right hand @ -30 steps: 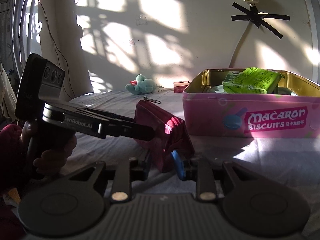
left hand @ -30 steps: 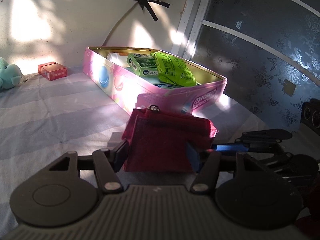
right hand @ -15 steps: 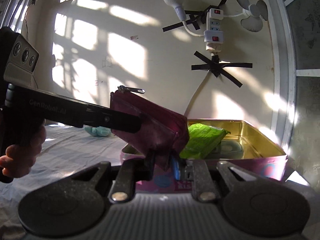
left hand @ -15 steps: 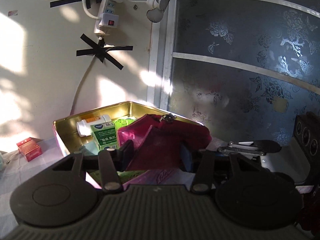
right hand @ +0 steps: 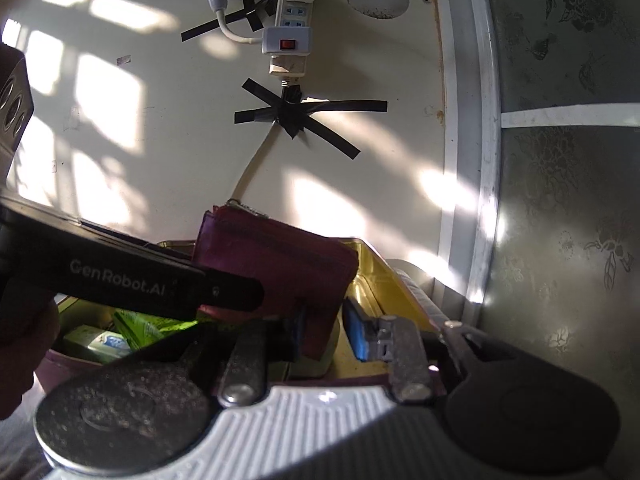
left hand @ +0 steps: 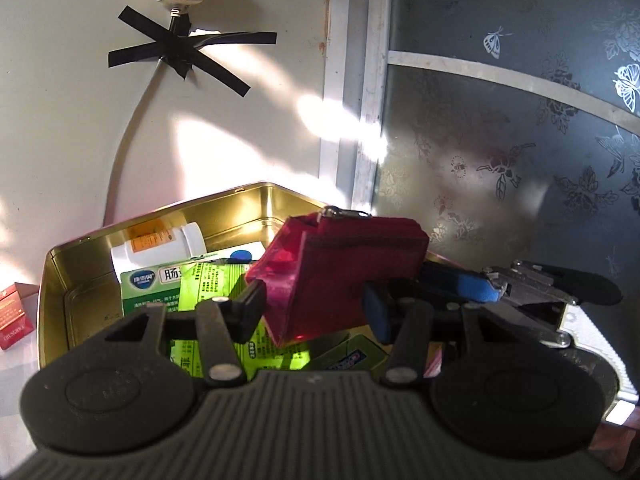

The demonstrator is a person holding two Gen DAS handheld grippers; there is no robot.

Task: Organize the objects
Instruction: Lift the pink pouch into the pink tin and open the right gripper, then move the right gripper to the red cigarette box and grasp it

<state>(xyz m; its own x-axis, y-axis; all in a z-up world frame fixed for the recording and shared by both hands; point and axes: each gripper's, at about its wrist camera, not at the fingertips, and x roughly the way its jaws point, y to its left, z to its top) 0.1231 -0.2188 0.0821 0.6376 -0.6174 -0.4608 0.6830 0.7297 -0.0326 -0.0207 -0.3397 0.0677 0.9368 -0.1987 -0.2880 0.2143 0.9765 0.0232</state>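
Note:
A dark red zip wallet (left hand: pixel 344 276) hangs upright over the open gold-lined biscuit tin (left hand: pixel 240 204). My left gripper (left hand: pixel 316 308) is shut on the wallet's lower part. In the right wrist view the wallet (right hand: pixel 272 264) sits by my right gripper (right hand: pixel 324 324), whose blue pads (right hand: pixel 358 334) stand apart, the right one clear of the wallet. The tin (right hand: pixel 372 276) lies just below. Inside it are a white bottle (left hand: pixel 160 244), a green box (left hand: pixel 150 288) and a bright green packet (left hand: pixel 208 284).
A red box (left hand: pixel 12 316) lies on the table left of the tin. The wall with a taped cable (left hand: pixel 180 52) and a power strip (right hand: pixel 288 20) is right behind. A patterned glass door (left hand: pixel 520 140) stands to the right.
Both grippers carried the wallet from the table up and over the tin, then lower into it. The right gripper's pads have opened off the wallet.

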